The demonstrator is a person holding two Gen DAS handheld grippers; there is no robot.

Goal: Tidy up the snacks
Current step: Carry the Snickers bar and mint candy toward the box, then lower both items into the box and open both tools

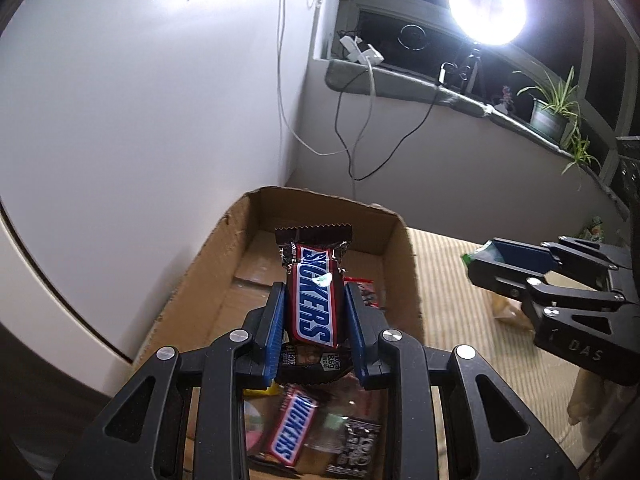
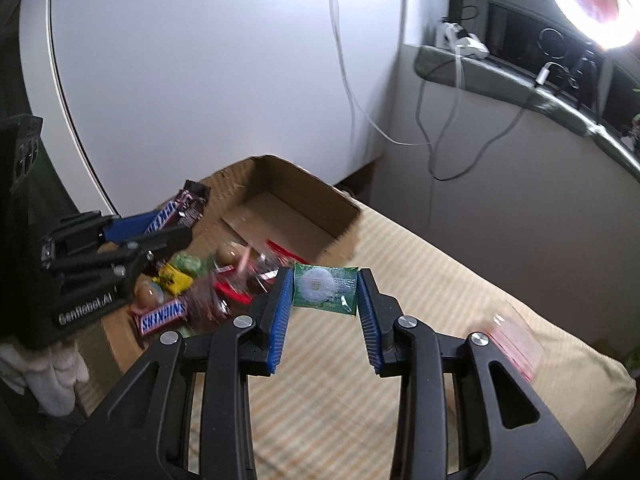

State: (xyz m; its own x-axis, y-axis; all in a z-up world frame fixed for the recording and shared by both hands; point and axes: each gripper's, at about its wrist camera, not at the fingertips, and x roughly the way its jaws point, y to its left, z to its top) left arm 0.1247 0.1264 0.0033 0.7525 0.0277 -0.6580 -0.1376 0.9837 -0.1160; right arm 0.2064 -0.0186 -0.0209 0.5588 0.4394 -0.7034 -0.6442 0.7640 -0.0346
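My left gripper [image 1: 315, 300] is shut on a Snickers bar [image 1: 314, 298], held upright above the open cardboard box [image 1: 200, 272]. The same bar [image 2: 180, 210] shows at the left in the right wrist view, clamped in the left gripper [image 2: 176, 224]. My right gripper [image 2: 325, 289] is shut on a small green snack packet [image 2: 325, 288], held over the striped cloth beside the box's right wall. In the left wrist view the right gripper [image 1: 486, 258] hangs at the right with a green edge of that packet [image 1: 474, 255] showing. Several snacks lie in the box's near end, among them another Snickers bar [image 2: 162, 316].
The box's far end [image 2: 280, 216] has a bare floor. A striped cloth [image 2: 440, 280] covers the surface to the box's right. A pink wrapped item [image 2: 516, 344] lies blurred at the right. A white rounded panel, hanging cables, a window sill and a bright ring light stand behind.
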